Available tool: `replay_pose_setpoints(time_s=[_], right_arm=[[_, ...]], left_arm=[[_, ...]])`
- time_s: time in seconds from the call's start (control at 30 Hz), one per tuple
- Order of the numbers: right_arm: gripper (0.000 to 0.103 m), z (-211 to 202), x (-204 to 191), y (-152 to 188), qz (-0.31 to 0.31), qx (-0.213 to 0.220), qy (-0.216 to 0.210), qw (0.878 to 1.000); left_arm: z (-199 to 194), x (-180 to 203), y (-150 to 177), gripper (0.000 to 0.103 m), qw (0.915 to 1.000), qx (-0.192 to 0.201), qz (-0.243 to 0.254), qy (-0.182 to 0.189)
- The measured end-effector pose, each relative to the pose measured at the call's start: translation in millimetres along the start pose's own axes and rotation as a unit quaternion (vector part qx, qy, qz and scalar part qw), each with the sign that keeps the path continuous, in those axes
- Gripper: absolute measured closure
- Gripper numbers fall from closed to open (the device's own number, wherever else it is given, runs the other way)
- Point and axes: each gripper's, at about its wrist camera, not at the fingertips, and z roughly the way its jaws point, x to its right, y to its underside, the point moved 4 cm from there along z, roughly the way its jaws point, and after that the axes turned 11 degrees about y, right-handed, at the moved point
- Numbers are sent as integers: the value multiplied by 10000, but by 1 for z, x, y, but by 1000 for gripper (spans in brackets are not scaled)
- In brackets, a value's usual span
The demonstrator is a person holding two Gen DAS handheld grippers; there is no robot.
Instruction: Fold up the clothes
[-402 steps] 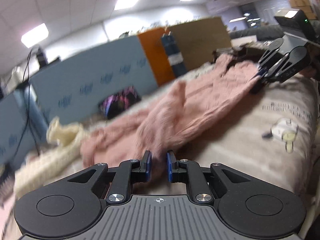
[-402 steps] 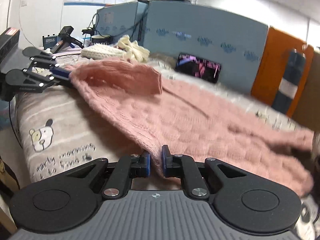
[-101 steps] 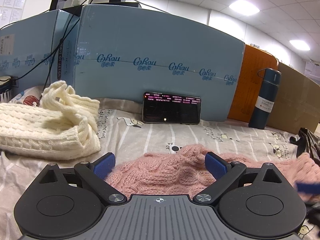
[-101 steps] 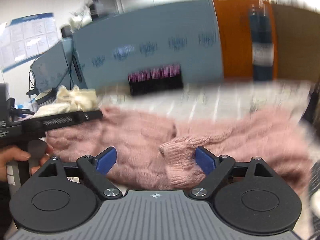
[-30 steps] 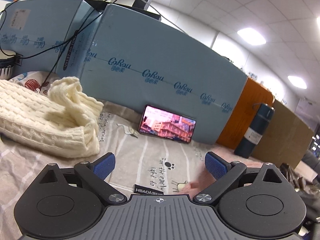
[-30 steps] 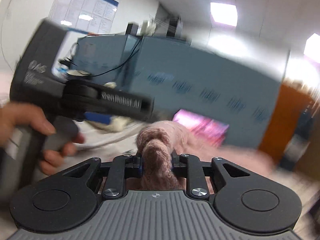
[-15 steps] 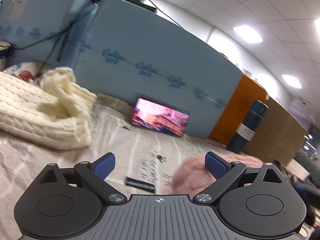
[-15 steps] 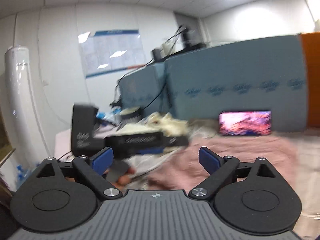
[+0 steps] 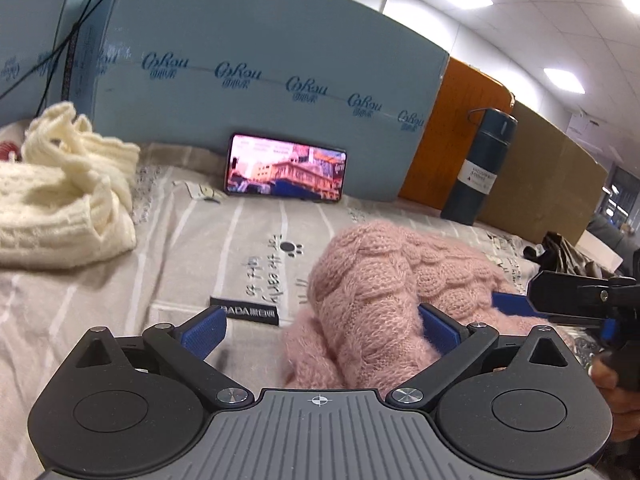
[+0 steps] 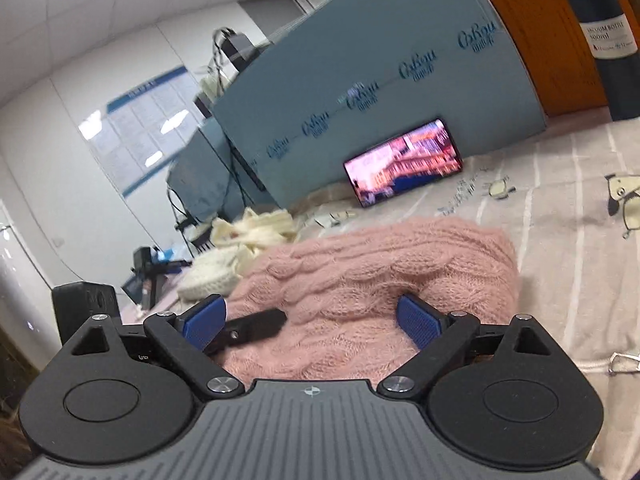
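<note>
A pink cable-knit sweater [image 9: 384,284] lies bunched in a folded heap on the striped bedsheet [image 9: 240,248]. My left gripper [image 9: 320,328] is open, its jaws wide apart, with the sweater's near edge between them. My right gripper [image 10: 310,322] is open too, its jaws spread at the heap's near side in the right wrist view, where the sweater [image 10: 368,276] fills the middle. The right gripper also shows at the right edge of the left wrist view [image 9: 560,304]. A finger of the left gripper [image 10: 256,326] shows at the sweater's left edge in the right wrist view.
A cream knit sweater [image 9: 60,208] lies at the left. A phone [image 9: 286,172] playing video leans on a blue panel [image 9: 260,80]. A dark flask [image 9: 480,172] stands by an orange board. A dark garment [image 9: 568,256] lies far right.
The right gripper, shut on the pink sweater a second ago, has opened and let it go. The sweater now lies heaped between both open grippers. The left gripper has moved up to it.
</note>
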Motion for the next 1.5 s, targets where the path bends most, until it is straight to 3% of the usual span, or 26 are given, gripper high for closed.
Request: replay_pose_setpoints(time_s=[0.1, 0.17, 0.27, 0.33, 0.4, 0.53, 0.63, 0.83, 0.97, 1.07, 1.23, 1.5], right_arm=[[9, -14, 4, -2, 113, 337, -270, 9990], [9, -28, 6, -6, 81, 719, 9, 9974], [5, -31, 16, -7, -56, 1010, 908, 9907], [5, -20, 27, -4, 13, 759, 1290, 9887], [5, -8, 35, -1, 135, 396, 1360, 9898], [5, 1, 34, 3, 133, 52, 1159, 9932], [5, 7, 30, 8, 83, -191, 1067, 9941], [5, 12, 23, 14, -14, -381, 939, 9948], [7, 15, 21, 14, 50, -327, 915, 9953], [13, 18, 18, 15, -14, -238, 978, 9949], [23, 22, 18, 14, -32, -128, 1111, 9937], [46, 14, -6, 22, 404, 192, 1489, 9878]], left_arm=[[-7, 2, 2, 1, 9998, 103, -122, -100], [-10, 6, 5, 1, 9997, 140, -74, -173], [-9, 12, 7, 1, 9992, 105, 210, -325], [-9, 14, 8, 1, 9987, 97, 290, -396], [-7, 12, 9, 1, 9992, 7, 222, -330], [-3, -2, 11, 1, 9986, -244, -467, -9], [-2, -3, 13, 1, 9973, -312, -618, 248], [2, 5, 18, 1, 9896, -511, -783, 1090], [4, 9, 20, 2, 9892, -441, -764, 1169], [6, 11, 20, 9, 9906, -340, -696, 1125], [10, 10, 17, 33, 9925, -252, -587, 1038], [-21, 3, 15, 48, 9932, 165, -695, 914]])
